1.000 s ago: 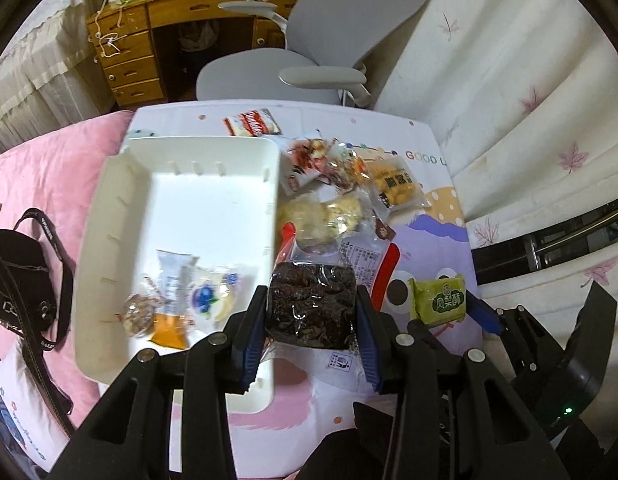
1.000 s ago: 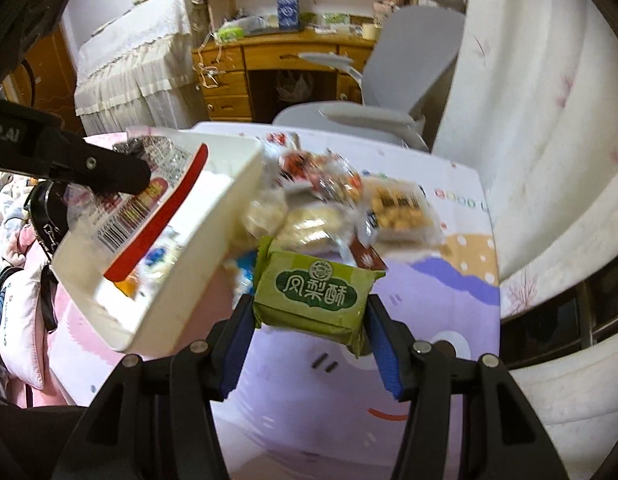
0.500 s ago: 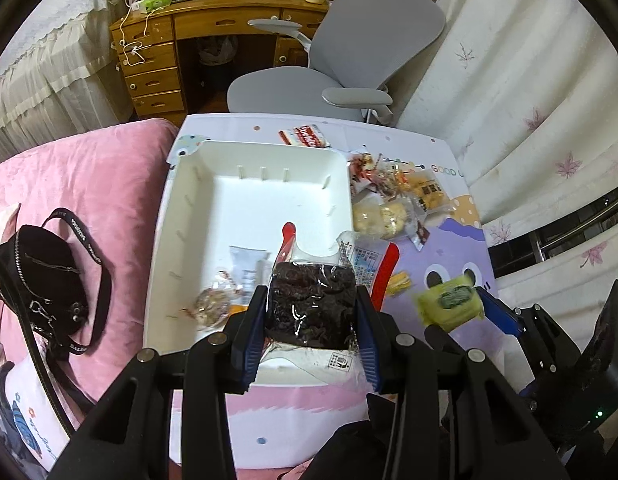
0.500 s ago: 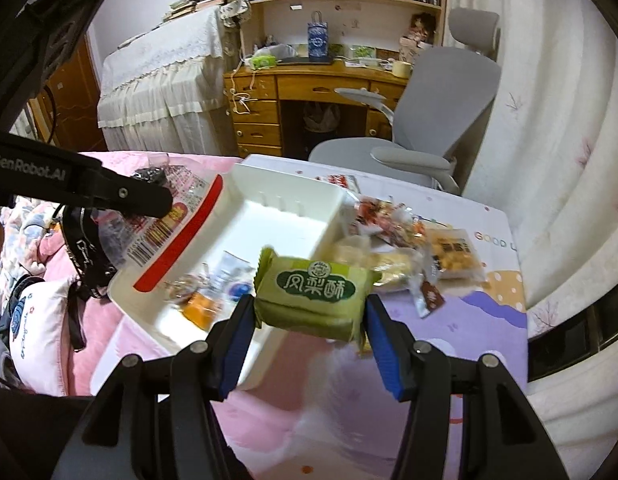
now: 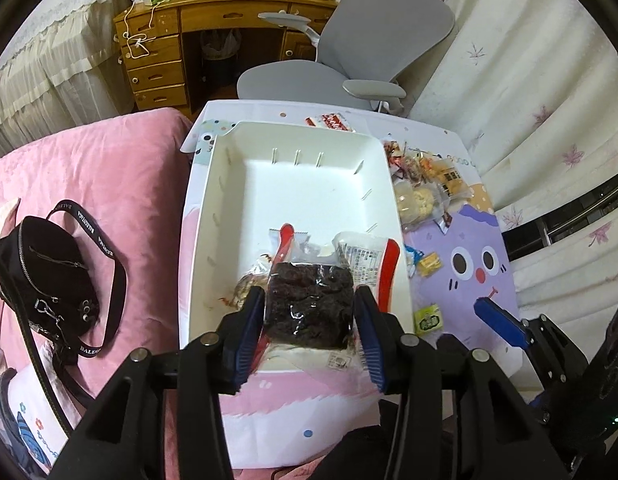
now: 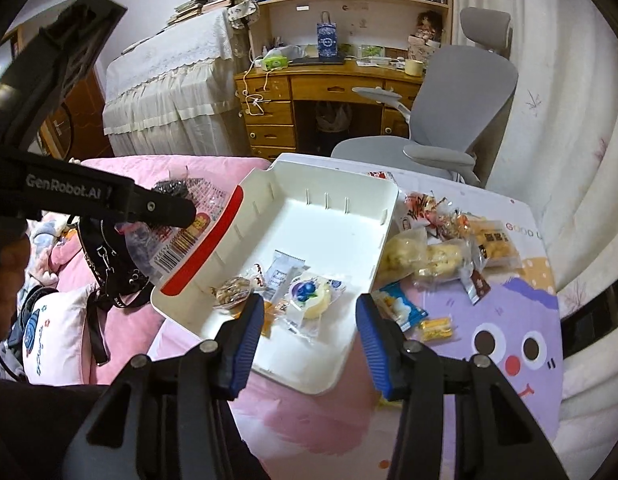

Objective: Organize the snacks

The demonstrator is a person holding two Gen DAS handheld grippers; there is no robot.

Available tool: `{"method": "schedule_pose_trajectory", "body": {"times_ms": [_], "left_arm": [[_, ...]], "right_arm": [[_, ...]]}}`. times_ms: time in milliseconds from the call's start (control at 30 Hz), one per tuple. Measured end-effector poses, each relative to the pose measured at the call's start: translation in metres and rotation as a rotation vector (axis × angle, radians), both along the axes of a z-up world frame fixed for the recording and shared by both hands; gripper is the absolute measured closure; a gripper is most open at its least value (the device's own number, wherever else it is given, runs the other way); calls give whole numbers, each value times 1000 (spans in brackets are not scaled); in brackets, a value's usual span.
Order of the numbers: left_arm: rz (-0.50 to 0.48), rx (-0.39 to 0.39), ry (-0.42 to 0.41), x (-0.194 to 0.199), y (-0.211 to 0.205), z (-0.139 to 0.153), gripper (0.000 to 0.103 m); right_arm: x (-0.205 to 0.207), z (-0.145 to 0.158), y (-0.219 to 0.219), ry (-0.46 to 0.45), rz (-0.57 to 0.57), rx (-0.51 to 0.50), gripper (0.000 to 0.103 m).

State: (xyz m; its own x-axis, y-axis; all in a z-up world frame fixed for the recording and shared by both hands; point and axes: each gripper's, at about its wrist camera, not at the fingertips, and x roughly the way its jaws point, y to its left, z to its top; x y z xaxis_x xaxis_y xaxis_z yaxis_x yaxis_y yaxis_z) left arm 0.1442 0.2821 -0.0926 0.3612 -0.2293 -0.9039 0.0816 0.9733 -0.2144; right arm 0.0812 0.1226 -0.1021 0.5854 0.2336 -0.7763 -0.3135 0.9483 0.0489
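My left gripper [image 5: 310,297] holds a dark dried-fruit bag [image 5: 309,308] with a red stripe over the near end of the white tray [image 5: 207,240]; its jaws are opening, with the pads still against the bag. In the right wrist view the bag [image 6: 205,220] hangs under the left gripper [image 6: 157,210] at the tray's [image 6: 389,208] left rim. My right gripper [image 6: 311,304] hovers over the tray's near corner, its jaws closing slightly but wide apart with nothing between them. A green pineapple cake [image 5: 428,319] lies on the table beside the tray. A blueberry pastry [image 6: 309,294] and other small packets lie in the tray.
Several loose snacks [image 6: 437,248] are piled on the cartoon table top [image 5: 481,264] right of the tray, and a red-white packet [image 5: 331,122] lies beyond it. Pink bedding with a black handbag [image 5: 41,272] lies left. A grey chair [image 5: 349,60] stands behind, curtains to the right.
The left gripper carried the dark bag leftward from beside the tray to over it. The green cake left the right gripper and now lies on the table. Both cameras pulled back.
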Motion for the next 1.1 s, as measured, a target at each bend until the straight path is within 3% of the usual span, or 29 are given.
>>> {"method": "schedule_pose_trajectory", "body": {"times_ms": [67, 233, 533, 833, 1100], "left_arm": [[-3, -13, 3, 0, 5, -5, 48], [-30, -27, -3, -2, 6, -11, 40], [-26, -38, 13, -13, -10, -19, 37], [51, -40, -4, -35, -53, -15, 36], [159, -53, -16, -64, -105, -15, 35]], "right_arm": [[-3, -4, 2, 16, -21, 7, 55], [-16, -16, 4, 62, -73, 8, 55], [-29, -29, -20, 118, -126, 21, 55], [-27, -29, -71, 139, -63, 25, 55], [-25, -27, -122, 154, 60, 10, 55]]}}
